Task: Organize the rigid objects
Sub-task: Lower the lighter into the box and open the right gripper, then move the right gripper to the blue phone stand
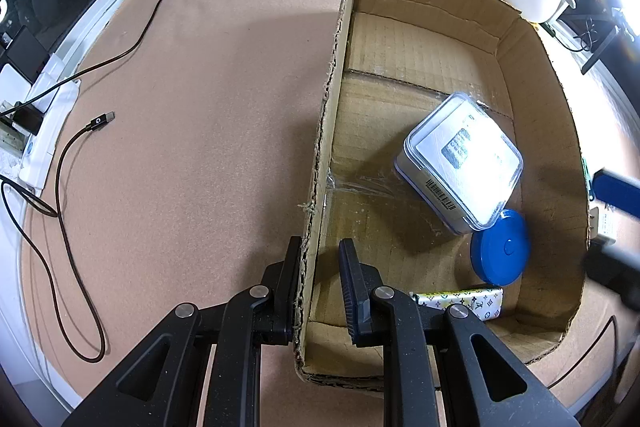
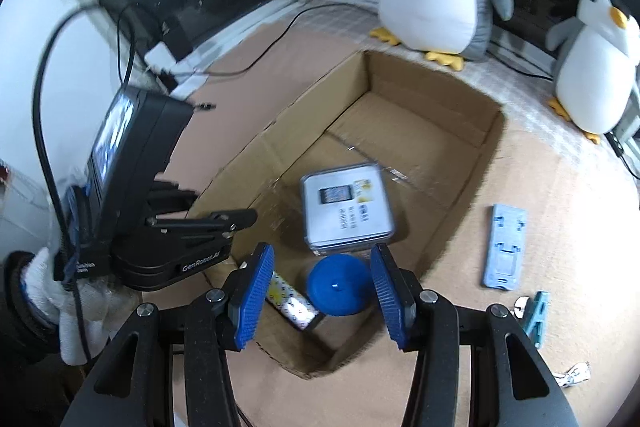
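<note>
Left wrist view: the left tongs point(image 1: 318, 283) pinch the near stretch of the cardboard box point(image 1: 424, 59) wall, steadying it. Inside lie a clear lidded container point(image 1: 460, 159), a blue round lid point(image 1: 500, 253) and a patterned case point(image 1: 472, 301) by the near corner.

Right wrist view: the right tongs point(image 2: 320, 283) hang spread above the blue round lid point(image 2: 338, 285), empty. On the counter point(image 2: 560, 247) right of the box wait a pale blue holder point(image 2: 505, 247) and a teal clip point(image 2: 536, 313). Probably best to lift clear of the box before reaching for them.
</note>
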### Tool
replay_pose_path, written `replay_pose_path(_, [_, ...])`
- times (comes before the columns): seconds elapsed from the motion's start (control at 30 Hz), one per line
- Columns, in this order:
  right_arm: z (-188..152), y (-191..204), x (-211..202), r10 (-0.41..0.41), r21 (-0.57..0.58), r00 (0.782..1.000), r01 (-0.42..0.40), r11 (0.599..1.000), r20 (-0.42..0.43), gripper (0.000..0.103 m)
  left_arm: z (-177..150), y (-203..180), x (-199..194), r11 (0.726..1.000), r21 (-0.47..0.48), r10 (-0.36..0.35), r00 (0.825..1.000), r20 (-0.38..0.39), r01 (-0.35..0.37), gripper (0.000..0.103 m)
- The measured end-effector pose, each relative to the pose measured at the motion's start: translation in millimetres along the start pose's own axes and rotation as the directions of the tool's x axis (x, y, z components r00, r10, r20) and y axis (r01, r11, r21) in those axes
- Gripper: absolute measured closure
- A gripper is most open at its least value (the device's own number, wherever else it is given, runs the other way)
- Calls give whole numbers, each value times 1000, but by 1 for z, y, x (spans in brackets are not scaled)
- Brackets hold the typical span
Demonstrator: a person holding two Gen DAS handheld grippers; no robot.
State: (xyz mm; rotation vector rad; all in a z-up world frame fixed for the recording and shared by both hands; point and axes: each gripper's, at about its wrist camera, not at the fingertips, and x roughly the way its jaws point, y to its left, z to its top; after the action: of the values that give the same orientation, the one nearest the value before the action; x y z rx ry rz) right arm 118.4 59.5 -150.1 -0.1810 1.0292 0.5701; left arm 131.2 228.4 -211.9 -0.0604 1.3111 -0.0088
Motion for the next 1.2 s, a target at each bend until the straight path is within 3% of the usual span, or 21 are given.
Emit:
replay_pose_path(0.27, [3,-61,-21,-70,133,997,64,989,40,55,0,0,0,1000,0,0,1000,0,0,84])
replay_pose_path(0.4, [1,-100,-15,-141,191,990,136,972,13,54,0,0,0,1000,0,0,1000,-1,0,84])
replay_pose_path(0.57, [-3,-134,6,-130,257,990,139,956,-53,54,-1,1,1,1000,1,1,1000,-2,-1,84])
replay_pose_path(0.7, [-2,-141,26,-101,266,990,124,956,-99,47,-1,1,1,1000,-1,-1,1000,-2,1,84])
replay_pose_path(1.2, [9,-142,68,-211,183,955,250,951,-206,47,0,2,1,1000,-5,-4,1000,-2,4,84])
